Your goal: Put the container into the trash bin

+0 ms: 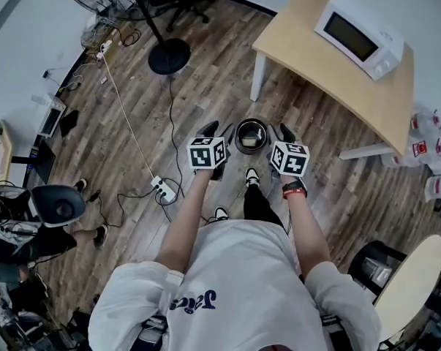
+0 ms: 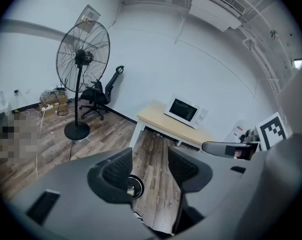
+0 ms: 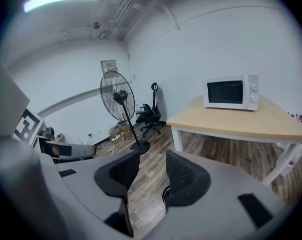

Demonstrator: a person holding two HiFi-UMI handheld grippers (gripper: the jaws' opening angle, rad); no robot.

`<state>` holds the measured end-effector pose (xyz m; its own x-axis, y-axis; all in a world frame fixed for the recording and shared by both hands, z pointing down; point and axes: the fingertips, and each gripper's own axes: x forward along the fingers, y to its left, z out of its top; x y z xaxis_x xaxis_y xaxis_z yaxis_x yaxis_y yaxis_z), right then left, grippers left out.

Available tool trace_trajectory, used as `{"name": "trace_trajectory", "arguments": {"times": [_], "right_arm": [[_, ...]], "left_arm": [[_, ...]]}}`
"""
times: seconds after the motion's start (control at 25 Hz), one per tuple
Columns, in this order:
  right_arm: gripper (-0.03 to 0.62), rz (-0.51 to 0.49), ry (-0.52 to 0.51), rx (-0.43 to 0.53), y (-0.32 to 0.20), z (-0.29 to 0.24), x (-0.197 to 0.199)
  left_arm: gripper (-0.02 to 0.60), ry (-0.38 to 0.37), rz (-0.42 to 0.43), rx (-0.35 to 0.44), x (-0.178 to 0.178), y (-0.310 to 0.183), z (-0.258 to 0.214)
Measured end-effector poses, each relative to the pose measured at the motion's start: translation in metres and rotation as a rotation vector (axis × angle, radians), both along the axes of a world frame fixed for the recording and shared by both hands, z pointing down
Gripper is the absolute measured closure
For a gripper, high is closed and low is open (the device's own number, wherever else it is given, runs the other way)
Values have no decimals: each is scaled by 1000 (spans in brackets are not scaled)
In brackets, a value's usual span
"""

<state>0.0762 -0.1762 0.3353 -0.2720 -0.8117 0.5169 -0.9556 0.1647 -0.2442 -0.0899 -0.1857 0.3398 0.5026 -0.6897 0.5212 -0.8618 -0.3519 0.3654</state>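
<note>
Abreast above the trash bin (image 1: 239, 140): left claw (image 1: 216, 131) and right claw (image 1: 280, 133), jaws apart.

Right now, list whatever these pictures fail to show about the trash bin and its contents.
Head view: the pale thing inside the trash bin is too small to identify.
Left gripper view: one jaw of the left gripper covers about half the bin.
Right gripper view: one jaw of the right gripper hides all but a sliver of the bin's rim.
</note>
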Motion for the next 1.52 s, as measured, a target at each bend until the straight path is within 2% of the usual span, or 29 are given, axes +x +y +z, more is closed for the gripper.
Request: {"name": "trace_trajectory", "arguments": {"times": [0.2,0.52,0.72,1.0,1.24,1.52], "right_arm": [[425,-3,31,94,7,-39,2],[439,19,4,186,12,-91,9],[469,29,-1,257,17,-127,12],[509,16,23,339,28,-165,5],[547,29,-4,364,42,-179,1],[577,40,2,376,52,-184,-1]], "left_arm": [[351,-73,18,113,2,2,-37],[381,-61,15,244,2,5,-93],[421,-47,-9,336,4,9,-132],[491,-89,15,457,13,21,-176],[536,-107,20,495,11,37,-186],[557,-80,34,501,9,48,-190]]}}
